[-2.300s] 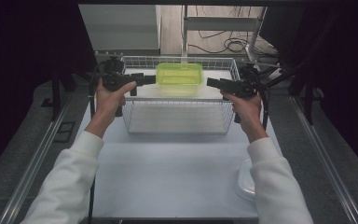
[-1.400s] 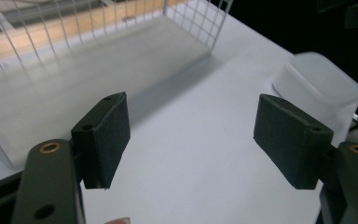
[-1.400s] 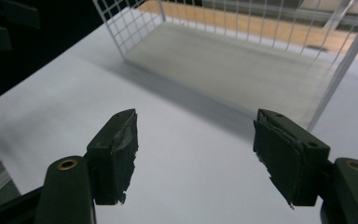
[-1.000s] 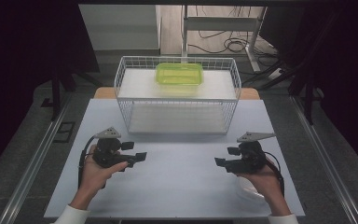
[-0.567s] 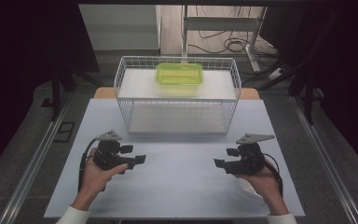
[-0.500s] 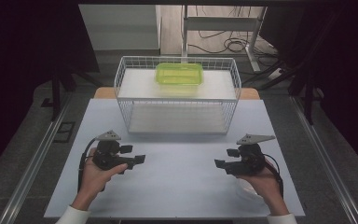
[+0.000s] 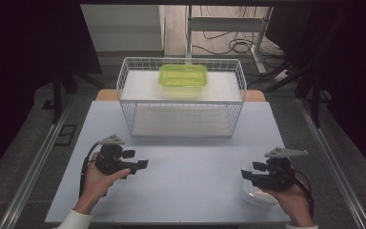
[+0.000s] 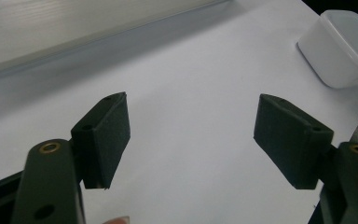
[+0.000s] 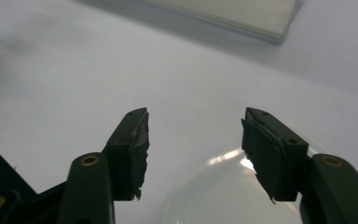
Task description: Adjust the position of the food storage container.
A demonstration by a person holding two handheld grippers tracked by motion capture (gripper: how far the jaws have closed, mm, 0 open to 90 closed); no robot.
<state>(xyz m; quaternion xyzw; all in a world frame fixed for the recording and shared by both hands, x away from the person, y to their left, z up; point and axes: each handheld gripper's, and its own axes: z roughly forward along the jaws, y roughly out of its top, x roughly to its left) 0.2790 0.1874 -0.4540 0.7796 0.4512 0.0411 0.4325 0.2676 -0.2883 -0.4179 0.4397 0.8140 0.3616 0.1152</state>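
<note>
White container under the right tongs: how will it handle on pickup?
The white container looks like thin translucent plastic with nothing seen inside, so probably light and somewhat flexible if squeezed. Its glossy rounded walls may slip in the right tongs. Low and wide, it seems unlikely to tip.

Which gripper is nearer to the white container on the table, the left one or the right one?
Right. The right gripper hovers directly over the white container, its jaws apart with nothing between them. The left gripper is far across the table.

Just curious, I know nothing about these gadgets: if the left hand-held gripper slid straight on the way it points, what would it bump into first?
Probably the white container: the left hand-held gripper points across bare table toward it, though depth is unclear.
</note>
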